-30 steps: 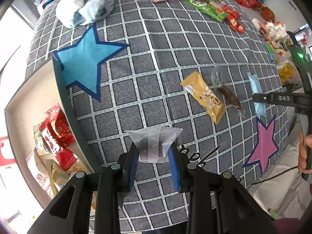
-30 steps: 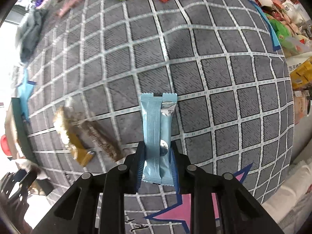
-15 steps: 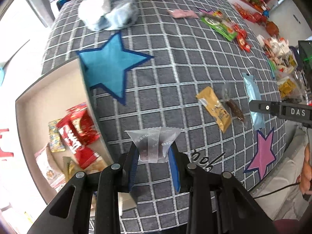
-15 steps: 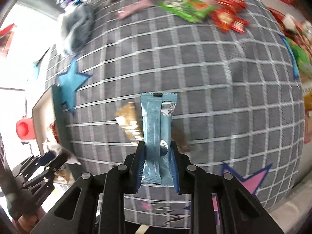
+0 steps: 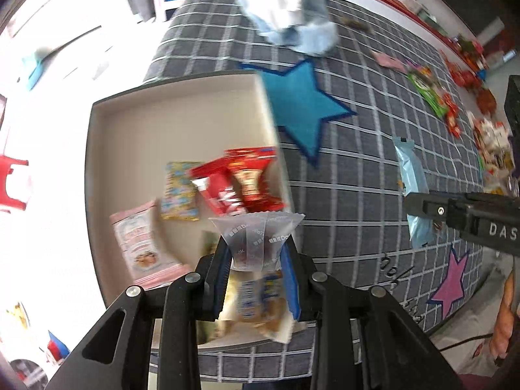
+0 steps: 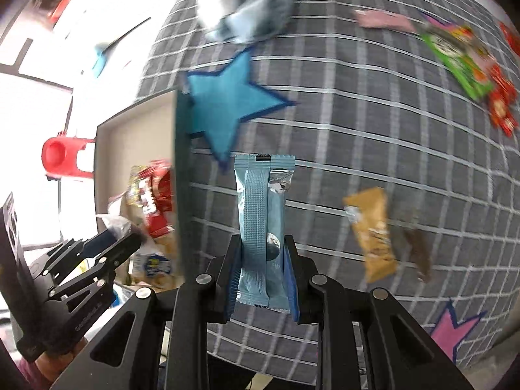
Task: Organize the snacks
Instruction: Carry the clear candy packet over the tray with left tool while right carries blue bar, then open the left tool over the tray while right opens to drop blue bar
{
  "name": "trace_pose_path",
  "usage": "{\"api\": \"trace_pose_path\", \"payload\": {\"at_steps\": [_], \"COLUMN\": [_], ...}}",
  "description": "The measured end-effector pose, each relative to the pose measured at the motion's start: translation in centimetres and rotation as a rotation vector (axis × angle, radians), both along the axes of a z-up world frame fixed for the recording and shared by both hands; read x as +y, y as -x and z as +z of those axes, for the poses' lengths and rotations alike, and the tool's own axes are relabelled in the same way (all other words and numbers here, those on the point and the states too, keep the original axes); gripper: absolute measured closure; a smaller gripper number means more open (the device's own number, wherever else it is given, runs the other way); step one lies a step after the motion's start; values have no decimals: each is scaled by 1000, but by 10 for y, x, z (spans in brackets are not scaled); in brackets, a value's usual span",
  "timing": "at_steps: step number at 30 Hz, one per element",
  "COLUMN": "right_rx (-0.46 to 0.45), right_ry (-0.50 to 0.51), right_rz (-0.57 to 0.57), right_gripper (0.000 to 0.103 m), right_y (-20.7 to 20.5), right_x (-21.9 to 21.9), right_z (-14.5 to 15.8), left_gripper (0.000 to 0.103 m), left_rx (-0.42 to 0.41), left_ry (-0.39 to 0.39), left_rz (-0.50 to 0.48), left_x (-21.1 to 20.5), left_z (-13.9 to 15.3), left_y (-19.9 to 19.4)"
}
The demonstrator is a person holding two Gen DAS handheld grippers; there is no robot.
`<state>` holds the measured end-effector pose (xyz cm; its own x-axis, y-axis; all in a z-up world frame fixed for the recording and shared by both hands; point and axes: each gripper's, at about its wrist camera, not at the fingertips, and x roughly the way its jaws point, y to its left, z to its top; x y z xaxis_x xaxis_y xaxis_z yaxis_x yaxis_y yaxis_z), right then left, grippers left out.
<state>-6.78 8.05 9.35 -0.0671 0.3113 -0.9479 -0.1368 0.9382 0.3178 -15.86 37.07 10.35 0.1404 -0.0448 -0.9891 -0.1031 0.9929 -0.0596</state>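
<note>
A grey checked cloth with a blue star covers the table, and I see a beige tray of snacks at its edge. My left gripper clamps a translucent packet above the tray. My right gripper pinches an upright pale-blue bar over the cloth beside it.

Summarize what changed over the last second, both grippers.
Left gripper carried its translucent packet from over the checkered cloth to above the open box. Right gripper followed toward the box with its blue packet. Both grips unchanged; nothing released.
</note>
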Motion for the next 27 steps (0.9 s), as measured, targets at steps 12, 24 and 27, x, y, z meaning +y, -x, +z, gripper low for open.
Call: {"api": "trace_pose_path", "payload": {"at_steps": [12, 24, 27], "right_rx": [5, 60, 74], "right_ry": [-22, -9, -2], "right_rz": [200, 280, 289], "right_gripper": [77, 77, 76], "right_y": [-1, -1, -1], "right_x": [114, 172, 180], "right_z": [-1, -22, -27], "left_gripper": [70, 26, 24], "left_rx": [7, 36, 45], "left_ry": [17, 7, 4], "left_rz": [130, 183, 188], "left_x": [55, 71, 72], "left_z": [-7, -10, -11], "left_y": [17, 31, 30]}}
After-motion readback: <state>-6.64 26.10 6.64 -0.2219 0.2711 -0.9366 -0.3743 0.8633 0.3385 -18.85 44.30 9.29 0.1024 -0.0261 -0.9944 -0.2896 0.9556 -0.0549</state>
